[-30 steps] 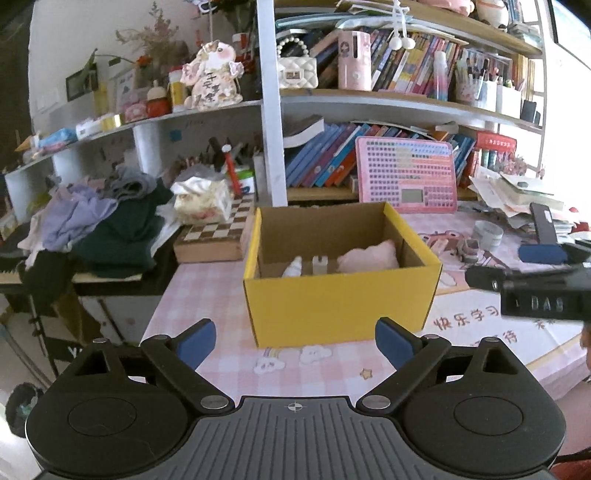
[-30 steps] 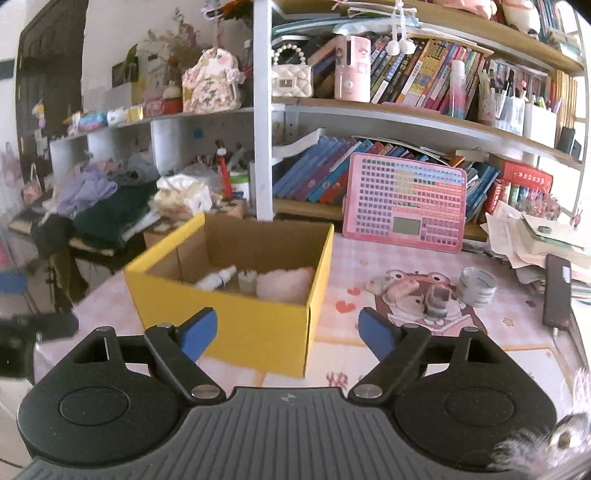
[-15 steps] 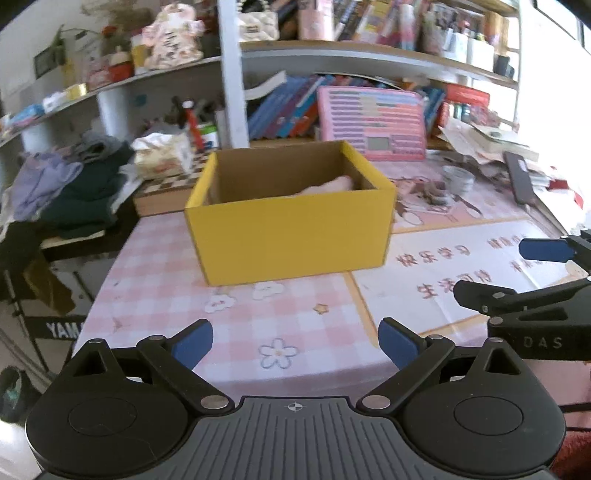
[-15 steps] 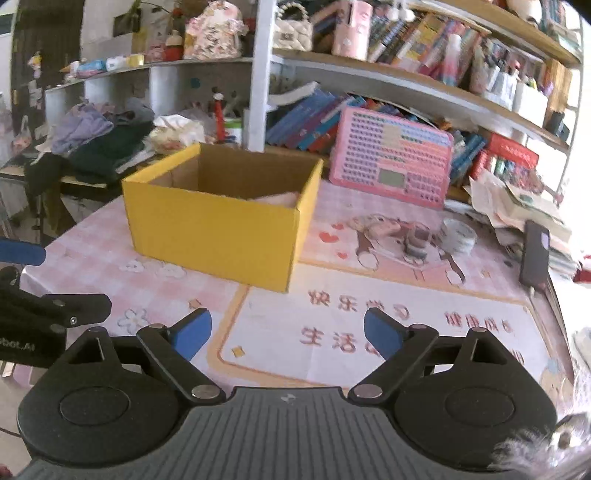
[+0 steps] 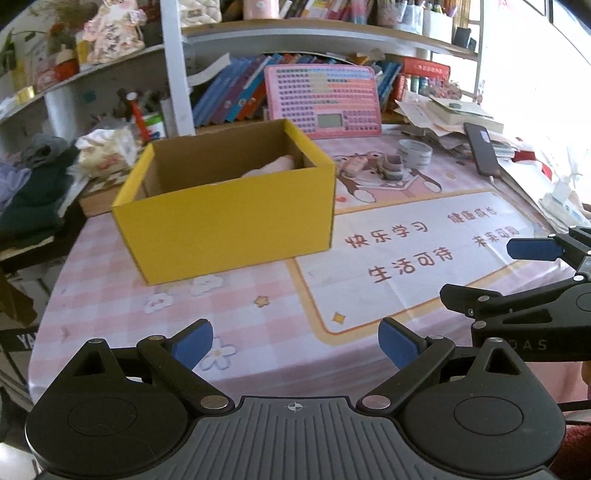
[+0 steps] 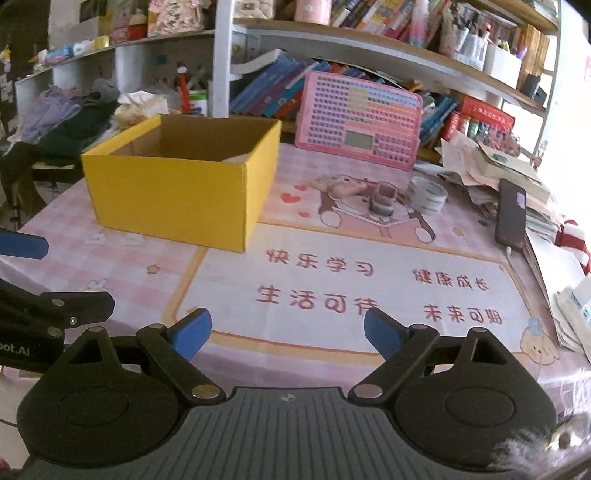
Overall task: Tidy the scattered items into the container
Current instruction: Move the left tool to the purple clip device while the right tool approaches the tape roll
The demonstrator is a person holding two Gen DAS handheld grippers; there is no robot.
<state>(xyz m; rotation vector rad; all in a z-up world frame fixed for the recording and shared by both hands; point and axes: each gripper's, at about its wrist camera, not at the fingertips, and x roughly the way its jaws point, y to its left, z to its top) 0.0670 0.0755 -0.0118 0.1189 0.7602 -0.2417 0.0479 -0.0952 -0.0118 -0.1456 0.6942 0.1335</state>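
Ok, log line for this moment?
left gripper: open, empty | right gripper: open, empty | yellow box: pink item inside | tape roll: on mat

Crowded bookshelf (image 5: 332, 33) behind pink-clothed table (image 5: 258, 325)

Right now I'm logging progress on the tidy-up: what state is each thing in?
yellow box: open-topped, upright, pink soft item inside.
left claw: open, empty, over the table's near edge.
right claw: open, empty, over the printed mat.
tape roll: lying flat on the table, outside the box.
small grey item: on the table, outside the box.
phone: lying flat, cable plugged in.
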